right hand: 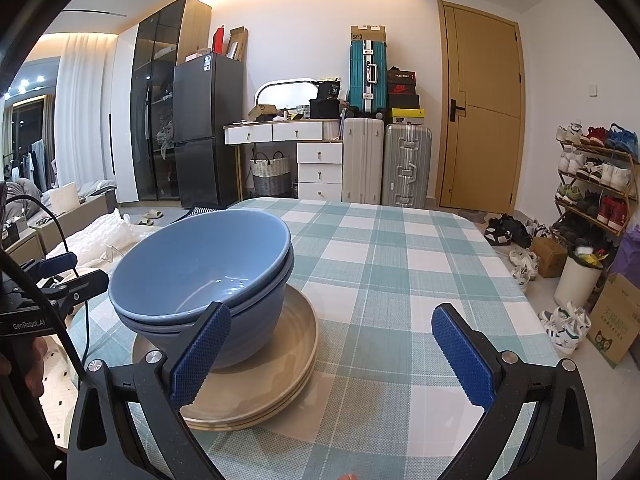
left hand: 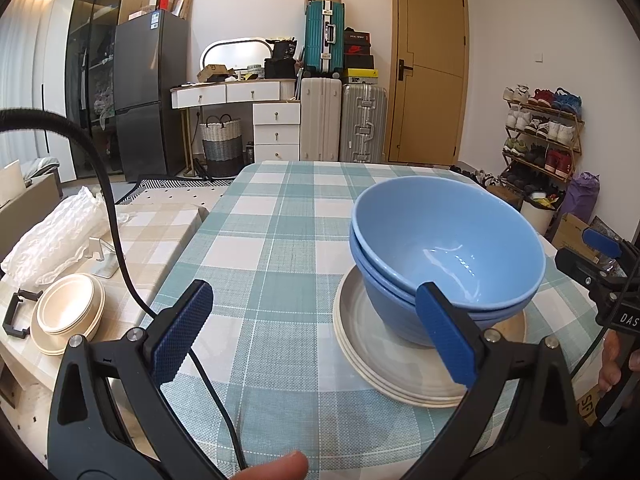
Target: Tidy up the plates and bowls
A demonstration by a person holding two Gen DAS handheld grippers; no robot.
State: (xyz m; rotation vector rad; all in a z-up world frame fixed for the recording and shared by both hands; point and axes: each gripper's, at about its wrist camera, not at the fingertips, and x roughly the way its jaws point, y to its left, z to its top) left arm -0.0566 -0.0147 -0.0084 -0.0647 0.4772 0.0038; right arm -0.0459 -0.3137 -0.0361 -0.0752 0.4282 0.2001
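Observation:
Two nested blue bowls (left hand: 444,252) (right hand: 204,276) stand on a stack of beige plates (left hand: 372,356) (right hand: 272,376) on the checked tablecloth. My left gripper (left hand: 316,328) is open, held low over the table just left of the stack, its right pad in front of the bowls. My right gripper (right hand: 340,352) is open too, just right of the stack, its left pad in front of the bowls' base. Nothing lies between either pair of fingers. Each gripper shows at the edge of the other's view.
A second stack of cream plates and bowls (left hand: 68,316) sits on a low side table at the left, beside white bubble wrap (left hand: 60,236). A black cable (left hand: 120,248) crosses the left view. Beyond the table (right hand: 400,264) stand suitcases, a dresser and a shoe rack (right hand: 592,184).

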